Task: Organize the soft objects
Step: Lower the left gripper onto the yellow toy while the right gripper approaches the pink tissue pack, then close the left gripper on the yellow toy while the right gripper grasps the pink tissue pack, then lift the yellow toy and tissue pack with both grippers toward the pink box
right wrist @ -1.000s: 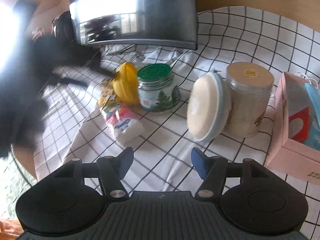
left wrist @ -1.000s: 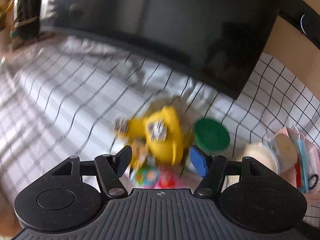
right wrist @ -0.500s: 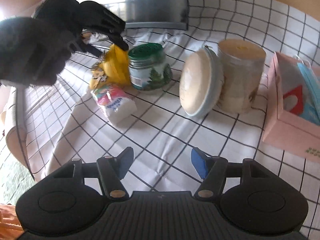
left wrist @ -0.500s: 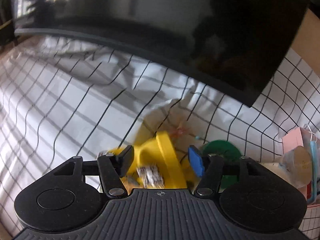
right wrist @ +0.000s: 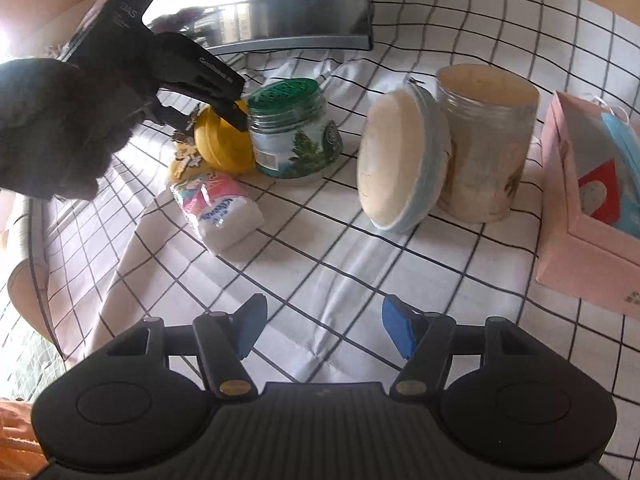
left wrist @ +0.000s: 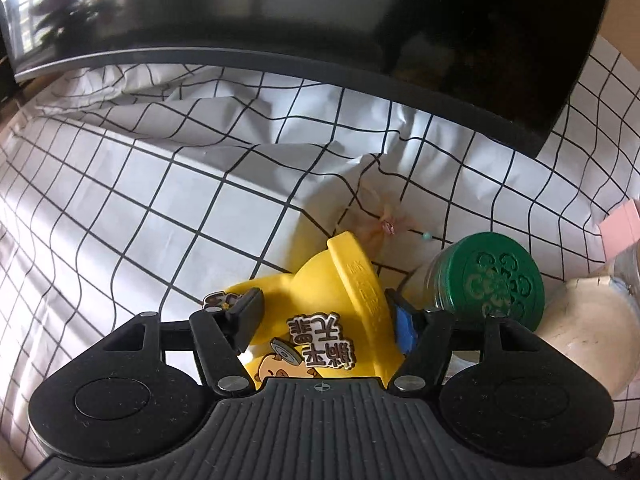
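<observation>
left claw (left wrist: 326,322) | jaws just reopened, now straddling yellow toy (left wrist: 340,300)

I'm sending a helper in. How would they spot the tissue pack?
On the checked cloth, find the green-lidded jar near the screen. The tissue pack lies flat in front of it, beside the yellow toy: the only white, pink-printed soft packet.

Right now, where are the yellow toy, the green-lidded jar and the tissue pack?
yellow toy (left wrist: 320,292), left wrist view, on its yellow body between the fingers.
green-lidded jar (right wrist: 294,136), right wrist view, on its glass side.
tissue pack (right wrist: 218,210), right wrist view, on its printed wrapper.
</observation>
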